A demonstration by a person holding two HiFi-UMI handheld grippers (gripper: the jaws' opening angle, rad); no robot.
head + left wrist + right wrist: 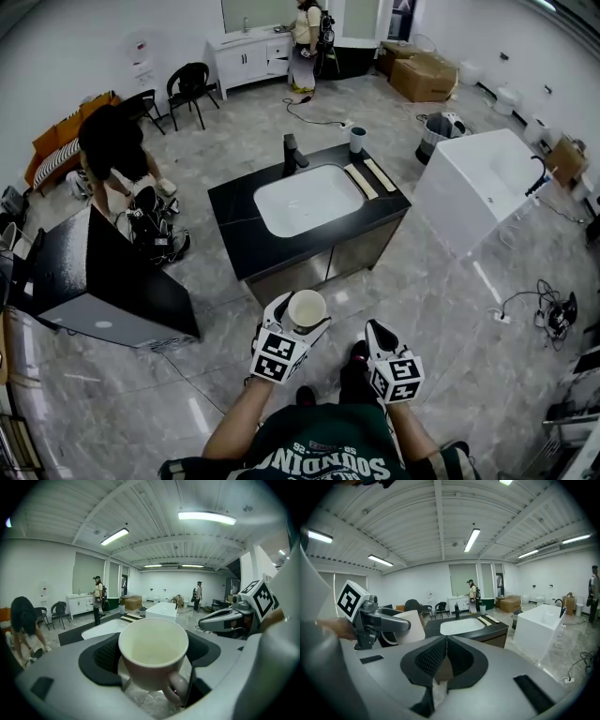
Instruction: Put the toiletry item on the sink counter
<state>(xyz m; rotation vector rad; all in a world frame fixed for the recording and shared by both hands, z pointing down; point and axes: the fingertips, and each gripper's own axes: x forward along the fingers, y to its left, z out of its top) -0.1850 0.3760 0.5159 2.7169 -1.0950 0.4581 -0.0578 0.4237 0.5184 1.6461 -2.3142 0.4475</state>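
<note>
Your left gripper clamps the cream ceramic mug upright, probably so it sets down flat. Your right gripper is pinched closed, empty. The black-topped sink counter stands far ahead, well apart.

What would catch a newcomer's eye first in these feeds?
The cream mug clamped between the jaws of the left gripper, filling the left gripper view. Next comes the black sink counter with its white basin straight ahead in the head view, then the right gripper, shut and empty, beside the left.
</note>
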